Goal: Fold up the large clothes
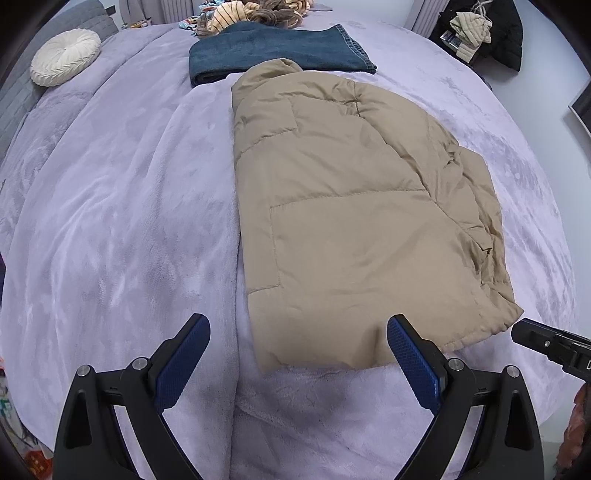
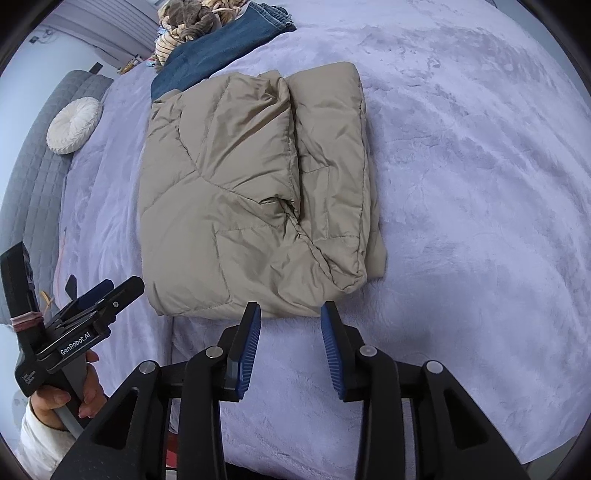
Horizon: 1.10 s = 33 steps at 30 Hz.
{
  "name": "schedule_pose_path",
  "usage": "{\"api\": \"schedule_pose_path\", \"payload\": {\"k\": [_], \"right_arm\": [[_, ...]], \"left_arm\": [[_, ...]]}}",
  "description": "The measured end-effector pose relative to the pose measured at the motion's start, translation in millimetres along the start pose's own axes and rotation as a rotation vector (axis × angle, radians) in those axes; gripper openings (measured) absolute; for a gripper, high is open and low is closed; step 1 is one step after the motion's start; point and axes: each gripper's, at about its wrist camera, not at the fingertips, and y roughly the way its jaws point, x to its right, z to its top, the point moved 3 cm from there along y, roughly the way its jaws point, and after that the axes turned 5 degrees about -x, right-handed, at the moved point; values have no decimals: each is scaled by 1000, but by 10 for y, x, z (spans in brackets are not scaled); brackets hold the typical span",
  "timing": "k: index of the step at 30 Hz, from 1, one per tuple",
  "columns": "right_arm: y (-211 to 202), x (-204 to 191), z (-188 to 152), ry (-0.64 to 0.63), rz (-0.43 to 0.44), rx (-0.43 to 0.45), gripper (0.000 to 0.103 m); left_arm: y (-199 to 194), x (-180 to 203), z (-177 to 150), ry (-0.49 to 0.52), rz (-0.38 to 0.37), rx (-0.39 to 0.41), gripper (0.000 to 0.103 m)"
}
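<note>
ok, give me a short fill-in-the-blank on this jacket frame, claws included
The folded puffer jacket is ____ in colour.
Beyond the jacket lie folded blue ____.
Both the left claw and the right claw are ____, holding nothing.
The round white cushion lies on the ____ bedspread.

Missing: beige; jeans; open; lilac

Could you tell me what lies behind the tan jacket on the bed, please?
Folded jeans lie just behind the jacket, whose collar overlaps their near edge. Beyond them sits a heap of striped and knitted clothes. What the heap covers cannot be seen.
</note>
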Motion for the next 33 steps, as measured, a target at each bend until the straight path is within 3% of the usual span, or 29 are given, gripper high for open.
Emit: {"api": "schedule_pose_path", "payload": {"k": [12, 15, 17, 19, 21, 28, 29, 30, 33], "right_arm": [[-233, -17, -124, -27, 6, 33, 47], [-329, -36, -144, -39, -8, 54, 48], [-421, -77, -154, -60, -30, 82, 54], [-556, -135, -157, -83, -62, 127, 72], [-674, -180, -157, -94, -81, 170, 84], [-956, -309, -179, -120, -150, 256, 89], [-977, -332, -190, -126, -161, 264, 93], [-987, -349, -202, -129, -165, 268, 103], [-1026, -385, -235, -136, -173, 288, 103]], "left_arm": [[-328, 55, -227, -58, 10, 43, 103], [-438, 102, -267, -51, 61, 65, 103], [-542, 136, -285, -50, 63, 87, 103], [-663, 170, -305, -65, 59, 106, 103], [-788, 198, -326, -75, 66, 131, 103], [-1070, 232, -393, -81, 71, 190, 103], [-1085, 234, -399, -82, 72, 193, 103], [-1100, 235, -412, -84, 76, 196, 103], [-1128, 238, -440, -85, 77, 200, 103]]}}
